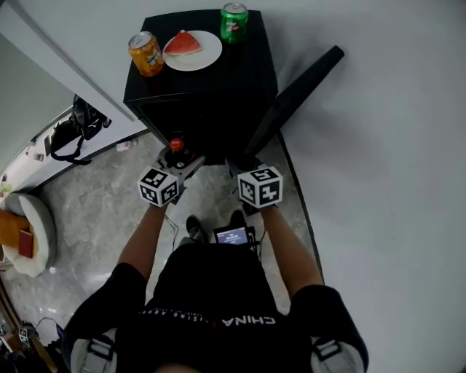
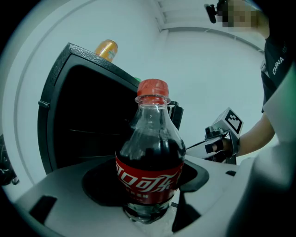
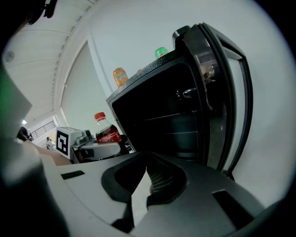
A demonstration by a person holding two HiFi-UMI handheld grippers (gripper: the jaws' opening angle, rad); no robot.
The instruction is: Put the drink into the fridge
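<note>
A cola bottle (image 2: 150,171) with a red cap and red label stands upright between the jaws of my left gripper (image 2: 148,208), which is shut on its lower body. In the head view the bottle's cap (image 1: 175,144) shows just in front of the black fridge (image 1: 200,80), with the left gripper (image 1: 178,159) under it. The fridge door (image 1: 295,95) hangs open to the right, and the dark interior (image 3: 162,111) with its shelves faces me. My right gripper (image 3: 150,185) is shut with nothing in it, right of the bottle and near the door's foot (image 1: 244,164).
On the fridge top sit an orange can (image 1: 145,52), a white plate (image 1: 210,55) with a watermelon slice and a green can (image 1: 234,22). A black bag (image 1: 73,135) lies on the floor at left. A white wall runs along the right.
</note>
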